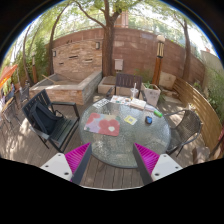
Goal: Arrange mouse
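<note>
A round glass table (118,150) stands on a wooden deck just ahead of my fingers. On it lies a pink-red mat (100,124). A small dark object (147,121) that may be the mouse lies to the mat's right, too small to be sure. My gripper (112,157) is open and empty, hovering at the table's near edge. Its magenta pads (77,156) are spread wide, and nothing is between them.
A yellow item (130,119), white papers (134,103) and another dark item (157,112) also lie on the table. A black chair with a bag (45,113) stands to the left, and a metal chair (186,126) to the right. A brick wall (120,55) and planters are beyond.
</note>
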Tool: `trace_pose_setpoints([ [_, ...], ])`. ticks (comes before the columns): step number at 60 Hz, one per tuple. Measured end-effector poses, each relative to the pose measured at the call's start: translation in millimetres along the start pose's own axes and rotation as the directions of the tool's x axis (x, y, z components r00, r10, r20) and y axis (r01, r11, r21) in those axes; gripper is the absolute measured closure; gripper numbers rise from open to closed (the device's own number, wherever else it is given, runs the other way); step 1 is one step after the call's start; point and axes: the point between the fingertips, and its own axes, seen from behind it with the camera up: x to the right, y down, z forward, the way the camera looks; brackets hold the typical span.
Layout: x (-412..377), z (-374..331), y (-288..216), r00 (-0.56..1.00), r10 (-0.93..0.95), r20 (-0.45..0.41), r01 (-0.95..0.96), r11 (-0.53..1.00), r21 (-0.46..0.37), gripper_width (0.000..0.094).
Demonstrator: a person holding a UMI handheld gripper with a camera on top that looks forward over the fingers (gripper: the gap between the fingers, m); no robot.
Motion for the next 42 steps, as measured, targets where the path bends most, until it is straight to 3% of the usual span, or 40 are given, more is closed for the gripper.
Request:
trace_pose_setpoints([
  [6, 8.7, 3.5, 7.1, 1.000, 0.013, -0.010, -0.013, 1.000, -0.019, 0.0087],
  [21, 100.4, 91.3, 48.7, 0.996, 0.066, -0.065, -0.072, 0.994, -0.088, 0.0086],
  [32, 187.8, 189.5, 59.9, 0.991, 0.072, -0.109, -0.083, 0.991, -0.100, 0.0086],
  [42, 255.1, 309.8, 30.9, 0.988, 0.094, -0.121, -0.101, 0.993, -0.054, 0.0087],
])
